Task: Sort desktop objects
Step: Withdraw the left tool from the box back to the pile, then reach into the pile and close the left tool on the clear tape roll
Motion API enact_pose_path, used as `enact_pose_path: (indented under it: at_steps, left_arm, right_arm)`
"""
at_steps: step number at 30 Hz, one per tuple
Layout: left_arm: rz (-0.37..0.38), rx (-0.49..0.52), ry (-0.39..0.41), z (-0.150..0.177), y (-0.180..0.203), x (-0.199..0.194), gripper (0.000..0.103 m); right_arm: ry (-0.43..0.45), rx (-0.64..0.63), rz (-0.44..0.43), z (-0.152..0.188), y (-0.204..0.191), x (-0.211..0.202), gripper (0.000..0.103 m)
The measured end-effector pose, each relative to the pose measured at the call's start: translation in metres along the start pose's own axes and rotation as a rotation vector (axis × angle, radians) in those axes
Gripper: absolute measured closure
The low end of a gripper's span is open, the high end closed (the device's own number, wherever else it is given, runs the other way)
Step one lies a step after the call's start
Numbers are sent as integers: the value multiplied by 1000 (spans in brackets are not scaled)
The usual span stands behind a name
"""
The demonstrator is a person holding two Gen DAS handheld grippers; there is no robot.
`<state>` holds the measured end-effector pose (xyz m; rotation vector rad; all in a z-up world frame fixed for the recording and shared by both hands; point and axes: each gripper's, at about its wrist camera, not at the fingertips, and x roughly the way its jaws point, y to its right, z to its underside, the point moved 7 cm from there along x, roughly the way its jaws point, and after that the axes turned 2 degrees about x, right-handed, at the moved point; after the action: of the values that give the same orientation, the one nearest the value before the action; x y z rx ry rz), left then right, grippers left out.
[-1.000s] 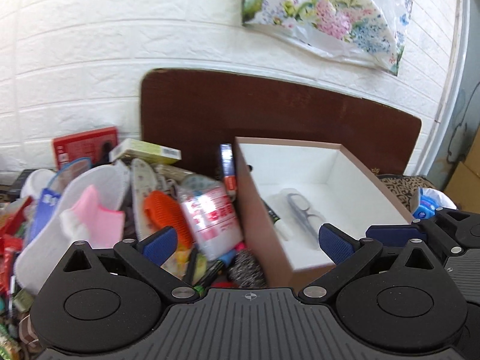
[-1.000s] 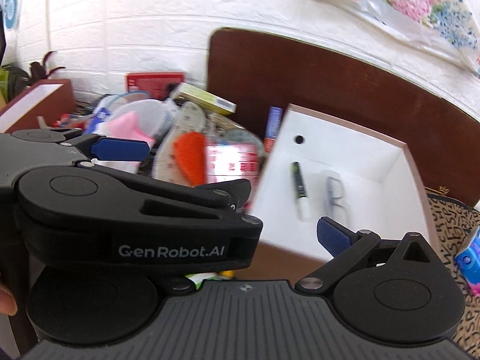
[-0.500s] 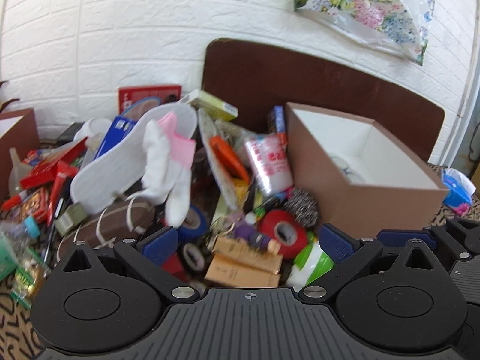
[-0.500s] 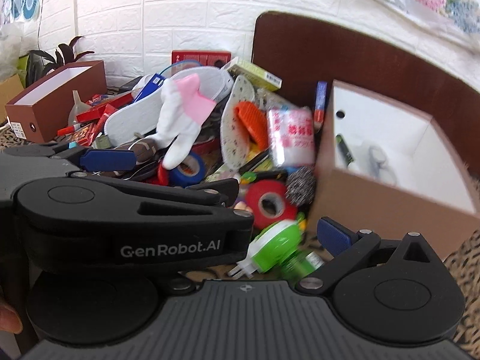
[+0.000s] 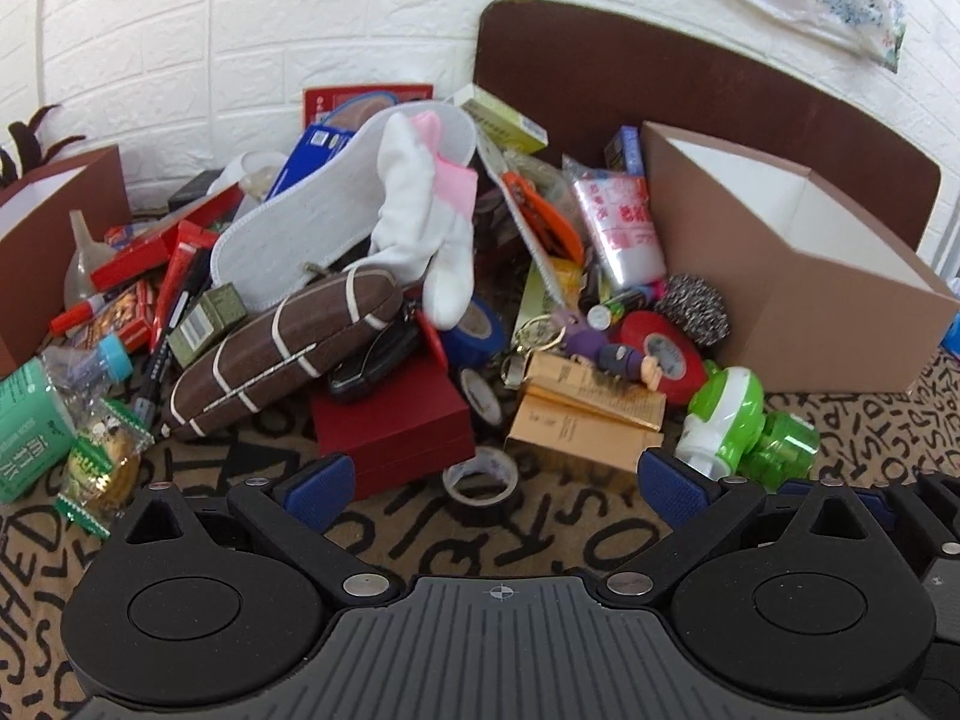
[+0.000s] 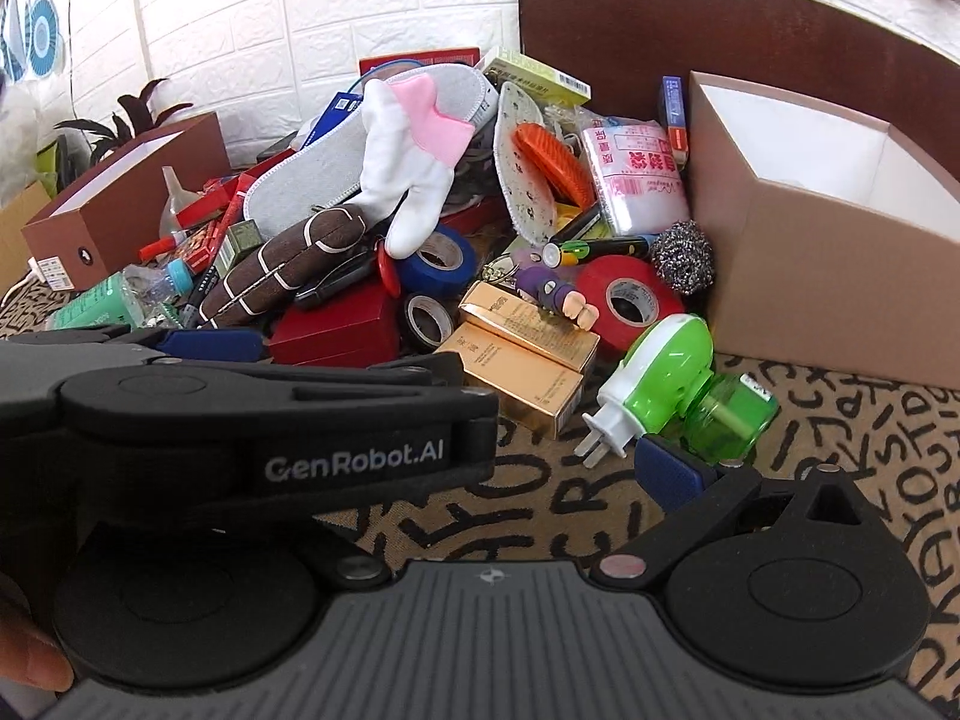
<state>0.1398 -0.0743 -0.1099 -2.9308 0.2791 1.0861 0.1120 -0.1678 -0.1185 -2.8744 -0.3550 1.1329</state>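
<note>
A heap of small objects lies on a patterned cloth: a dark red box (image 5: 390, 426), gold cartons (image 5: 585, 414), a green plug-in device (image 5: 738, 420) (image 6: 672, 378), a red tape roll (image 5: 660, 354), a clear tape roll (image 5: 480, 480) and a white-pink glove (image 5: 432, 210). My left gripper (image 5: 498, 480) is open and empty, low over the cloth in front of the heap. My right gripper (image 6: 480, 468) is open and empty; its left finger is hidden behind the left gripper's body (image 6: 240, 420). Its right fingertip (image 6: 666, 474) sits just before the green device.
A brown open box (image 5: 780, 294) (image 6: 810, 264) stands at the right of the heap, its contents hidden from this angle. Another brown box (image 5: 54, 228) (image 6: 120, 198) stands at the far left. A dark brown headboard (image 5: 690, 96) and a white brick wall lie behind.
Both grippers have pulled back and down from above the right box to a low spot in front of the heap. Both have stayed open and empty.
</note>
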Motion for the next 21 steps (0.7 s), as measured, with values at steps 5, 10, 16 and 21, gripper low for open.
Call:
enact_pose_path:
  at_steps: [5,10,16,21]
  left_arm:
    - [-4,-15,-29,4,-8,9,0]
    - [-12,-28,-46,5,-15,16,0]
    - [-12,-48,-78,10,-25,28,0]
    - [9,-67,-85,8,-34,34,0]
  right_arm:
    - [3,-2,-10,3,-3,7,0]
    - [-21,28,-8,4,2,18,0]
    - [-59,48,-10,10,7,32,0]
    - [-62,35,-28,10,8,38,1]
